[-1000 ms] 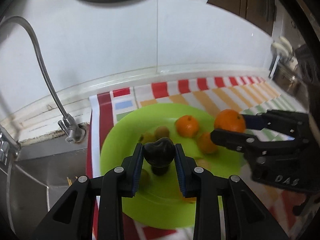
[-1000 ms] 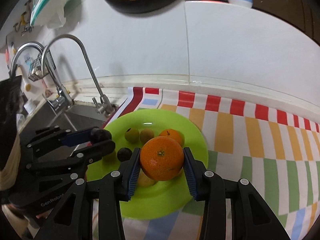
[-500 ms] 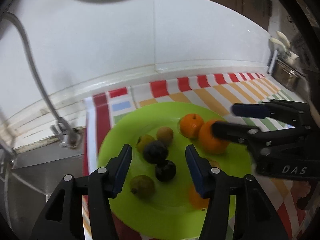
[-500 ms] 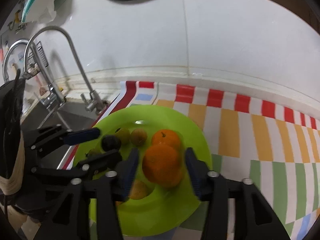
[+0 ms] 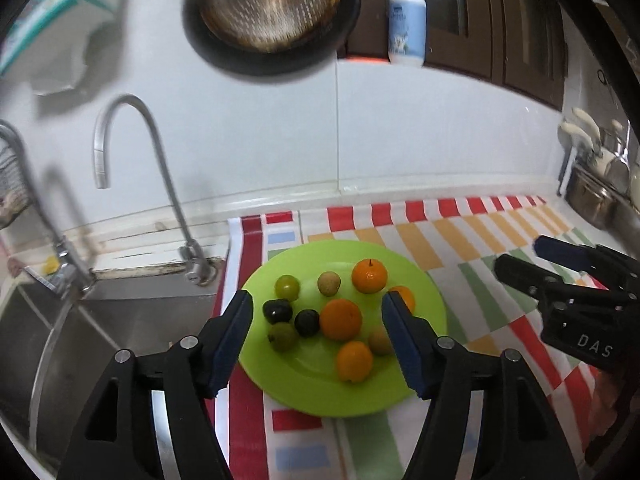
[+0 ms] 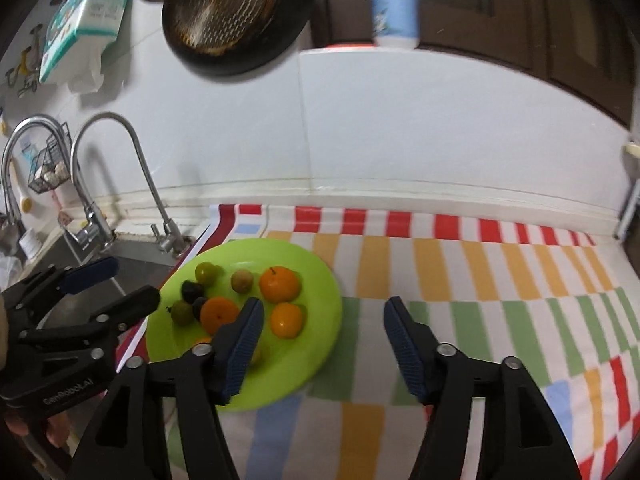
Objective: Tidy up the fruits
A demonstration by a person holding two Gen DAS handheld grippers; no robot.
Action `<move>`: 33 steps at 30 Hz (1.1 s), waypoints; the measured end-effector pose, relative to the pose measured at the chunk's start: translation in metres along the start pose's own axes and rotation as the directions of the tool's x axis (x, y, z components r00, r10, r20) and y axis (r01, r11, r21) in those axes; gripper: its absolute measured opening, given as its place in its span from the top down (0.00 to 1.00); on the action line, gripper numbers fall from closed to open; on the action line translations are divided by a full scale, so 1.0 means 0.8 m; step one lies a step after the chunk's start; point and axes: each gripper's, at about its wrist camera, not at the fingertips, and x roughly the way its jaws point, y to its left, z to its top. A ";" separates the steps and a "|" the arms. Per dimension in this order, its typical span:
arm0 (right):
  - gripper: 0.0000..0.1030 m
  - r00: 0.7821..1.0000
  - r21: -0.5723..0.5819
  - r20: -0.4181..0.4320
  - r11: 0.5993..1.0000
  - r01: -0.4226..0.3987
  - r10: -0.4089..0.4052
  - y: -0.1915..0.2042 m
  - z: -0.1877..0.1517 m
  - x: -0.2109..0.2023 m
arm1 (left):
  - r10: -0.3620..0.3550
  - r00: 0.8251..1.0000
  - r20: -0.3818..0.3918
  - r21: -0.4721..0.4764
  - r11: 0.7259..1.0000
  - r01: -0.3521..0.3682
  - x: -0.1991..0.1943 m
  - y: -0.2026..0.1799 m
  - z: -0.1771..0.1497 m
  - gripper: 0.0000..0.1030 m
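Both grippers spread, empty, above fruit plate.
Left gripper jaws just opened, nothing between; oranges, dark plums, green fruits on green plate frame centre; right gripper likewise over striped cloth.

Both views are evenly and fairly brightly lit from overhead. Soft shadows are cast on the white wall by the curved metal tap. Strong fisheye bending and dark vignetting are seen at the edges. Motion blur is shown on the round perforated pan.
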 end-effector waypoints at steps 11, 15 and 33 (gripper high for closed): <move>0.21 0.994 0.034 0.061 0.995 0.094 -0.096 -0.041 -0.033 -0.105 | 0.084 0.995 0.054 -0.047 0.996 -0.082 -0.094 -0.051 -0.020 0.14; 0.21 0.994 0.044 0.068 0.995 0.086 -0.089 -0.053 -0.045 -0.139 | 0.086 0.994 0.074 -0.038 0.996 -0.083 -0.124 -0.072 -0.025 0.09; 0.20 0.981 0.043 0.162 0.994 0.098 -0.104 -0.084 -0.088 -0.266 | 0.109 0.982 0.153 -0.033 0.994 -0.105 -0.229 -0.134 -0.054 0.02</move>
